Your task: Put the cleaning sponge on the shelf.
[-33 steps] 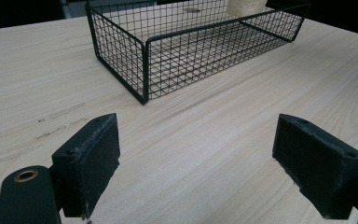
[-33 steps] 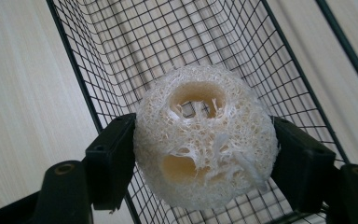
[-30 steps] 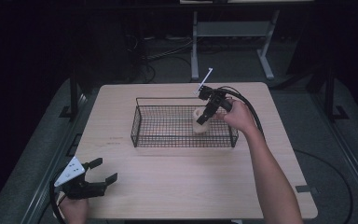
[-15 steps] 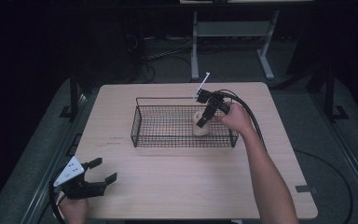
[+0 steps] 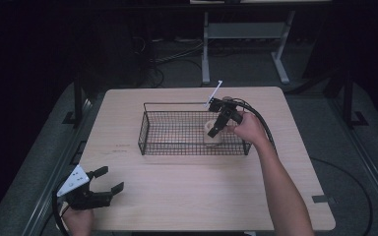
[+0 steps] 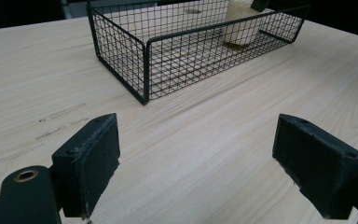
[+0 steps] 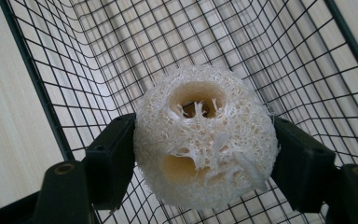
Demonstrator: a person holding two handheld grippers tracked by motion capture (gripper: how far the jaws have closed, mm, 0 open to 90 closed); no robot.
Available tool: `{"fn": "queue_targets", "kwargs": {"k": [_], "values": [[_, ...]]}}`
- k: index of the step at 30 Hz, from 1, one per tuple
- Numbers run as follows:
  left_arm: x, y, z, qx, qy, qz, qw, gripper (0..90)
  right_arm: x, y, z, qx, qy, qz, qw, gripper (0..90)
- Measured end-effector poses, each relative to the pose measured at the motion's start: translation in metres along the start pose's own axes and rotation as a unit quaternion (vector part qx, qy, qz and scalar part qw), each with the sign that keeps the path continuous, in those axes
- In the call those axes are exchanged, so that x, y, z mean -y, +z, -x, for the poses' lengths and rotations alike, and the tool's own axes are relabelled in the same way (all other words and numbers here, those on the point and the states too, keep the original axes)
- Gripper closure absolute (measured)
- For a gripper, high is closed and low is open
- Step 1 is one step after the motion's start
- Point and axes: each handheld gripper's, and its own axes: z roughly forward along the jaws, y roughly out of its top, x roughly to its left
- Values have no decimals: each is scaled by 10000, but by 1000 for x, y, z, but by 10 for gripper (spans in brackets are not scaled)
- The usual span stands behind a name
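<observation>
A pale loofah piece [image 7: 205, 140] with holes in its end is held inside the black wire basket [image 5: 150, 129], near the basket's right end. My right gripper [image 7: 203, 154] is shut on it, one pad against each side; from above, the right gripper [image 5: 215, 129] reaches down into the basket over the loofah [image 5: 211, 138]. Far off at the table's front left corner, my left gripper [image 5: 109, 180] rests low with its jaws wide apart and nothing between them. The left gripper view looks across bare wood from the left gripper [image 6: 196, 154] to the basket [image 6: 144, 60] and loofah [image 6: 242, 28].
The wooden table [image 5: 187, 196] has broad free room in front of the basket and to both sides. A white tag [image 5: 214, 93] sticks up from the right gripper's top. Dark floor, cables and a metal stand [image 5: 246, 34] lie beyond the far edge.
The right gripper with the loofah has shifted only slightly inside the basket. The left gripper has stayed where it was.
</observation>
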Motion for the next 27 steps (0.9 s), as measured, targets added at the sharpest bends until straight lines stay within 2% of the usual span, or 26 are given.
{"fn": "queue_targets", "kwargs": {"k": [8,27], "values": [[0,0,1,1,2,4,10000,137,7,5,3,10,38,29,10000,286],[-1,0,1,-5,-6,8,10000,137,8,5,4,20,51,32,10000,277]]}}
